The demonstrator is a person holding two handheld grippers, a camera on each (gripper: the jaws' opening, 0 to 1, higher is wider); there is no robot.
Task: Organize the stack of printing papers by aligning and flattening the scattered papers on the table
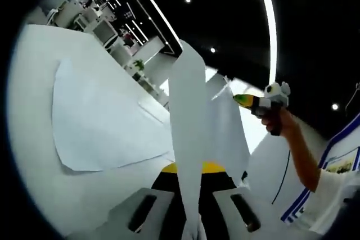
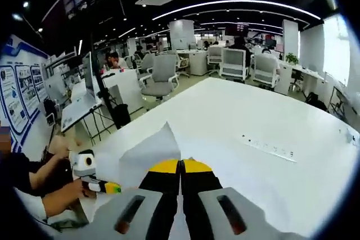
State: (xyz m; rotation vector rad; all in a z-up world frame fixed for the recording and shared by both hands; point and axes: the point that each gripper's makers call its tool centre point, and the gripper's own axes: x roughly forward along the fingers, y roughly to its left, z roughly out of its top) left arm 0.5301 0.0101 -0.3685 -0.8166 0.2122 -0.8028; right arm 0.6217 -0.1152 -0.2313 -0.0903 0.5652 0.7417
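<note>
In the left gripper view, my left gripper (image 1: 190, 170) is shut on white printing paper (image 1: 188, 116), which rises edge-on between the yellow-tipped jaws and is lifted off the table. My right gripper (image 1: 243, 100), held in a hand, pinches the far side of the same paper. Another sheet (image 1: 101, 122) lies flat on the white table (image 1: 34, 155) to the left. In the right gripper view, my right gripper (image 2: 181, 167) is shut on the paper (image 2: 152, 149), and my left gripper (image 2: 112, 188) comes in low on the left.
The white table (image 2: 264, 111) stretches ahead, with a thin ruler-like strip (image 2: 269, 145) lying on it. Office chairs (image 2: 160, 77) and desks stand beyond its far edge. A person's hand and sleeve (image 1: 315, 172) hold the right gripper.
</note>
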